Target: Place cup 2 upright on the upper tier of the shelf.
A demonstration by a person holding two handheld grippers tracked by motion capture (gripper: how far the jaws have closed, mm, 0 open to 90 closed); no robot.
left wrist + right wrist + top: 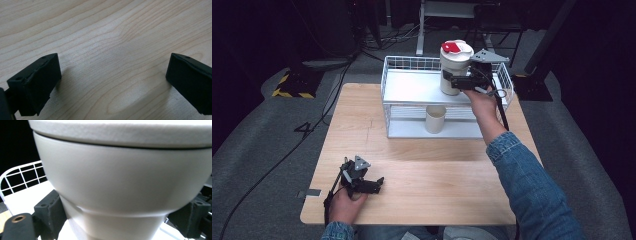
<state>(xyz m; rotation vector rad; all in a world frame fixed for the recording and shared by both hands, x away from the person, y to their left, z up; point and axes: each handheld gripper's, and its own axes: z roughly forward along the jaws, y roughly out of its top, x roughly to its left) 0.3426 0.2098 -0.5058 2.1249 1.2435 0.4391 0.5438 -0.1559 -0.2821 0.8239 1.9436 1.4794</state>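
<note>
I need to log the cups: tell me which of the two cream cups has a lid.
The tall cup on the rack's top shelf, gripped by the right tool, carries a red-tabbed lid. The cup on the lower shelf stands open.

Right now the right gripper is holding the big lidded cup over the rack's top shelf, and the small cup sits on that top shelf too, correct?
Not quite. The small cup stands on the bottom shelf of the rack, as the high view shows. The right gripper does hold the big lidded cup over the top shelf.

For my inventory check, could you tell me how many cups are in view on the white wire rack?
2. The lidded cup with the red tab is on the top shelf, gripped by the right gripper. The open cup stands on the lower shelf. Others may be hidden behind.
</note>
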